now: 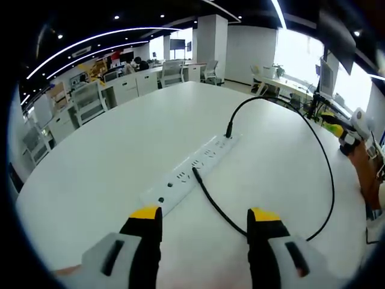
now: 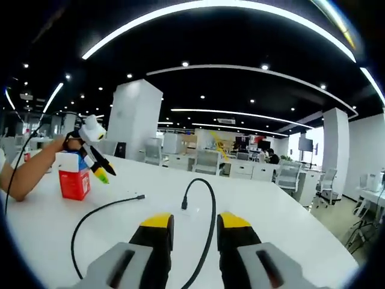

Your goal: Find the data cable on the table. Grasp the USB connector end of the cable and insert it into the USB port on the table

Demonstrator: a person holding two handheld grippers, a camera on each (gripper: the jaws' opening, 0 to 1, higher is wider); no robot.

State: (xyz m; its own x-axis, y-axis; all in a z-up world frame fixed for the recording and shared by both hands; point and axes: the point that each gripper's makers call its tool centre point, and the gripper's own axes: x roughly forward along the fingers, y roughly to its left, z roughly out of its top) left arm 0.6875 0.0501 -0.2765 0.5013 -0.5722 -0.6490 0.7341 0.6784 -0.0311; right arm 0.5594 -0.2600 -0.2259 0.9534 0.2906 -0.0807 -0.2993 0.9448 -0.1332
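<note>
The left gripper (image 1: 204, 226) hangs low over the white table (image 1: 90, 174), jaws apart and holding nothing. Just beyond its tips lies the cable (image 1: 216, 208), running away and to the left until its free plug (image 1: 195, 173) rests against the near side of the power strip (image 1: 192, 168). The strip's long axis runs from near-left to far-right, and the plug meets it about midway; whether it is seated in a port or merely touching, I cannot tell. From the gripper the plug lies ahead and slightly left of centre, a short reach. The cable's other end (image 1: 229, 129) stands at the strip's far end, and the loop between swings wide to the right.

The right gripper (image 2: 189, 232) is also empty, jaws slightly apart with the cable (image 2: 207, 229) passing between them on the table below. Farther off, a loose plug (image 2: 139, 197) points right. At far left sit a red carton (image 2: 74, 180) and a person's arm (image 2: 27, 171).

The left gripper looks nearer the plug.
</note>
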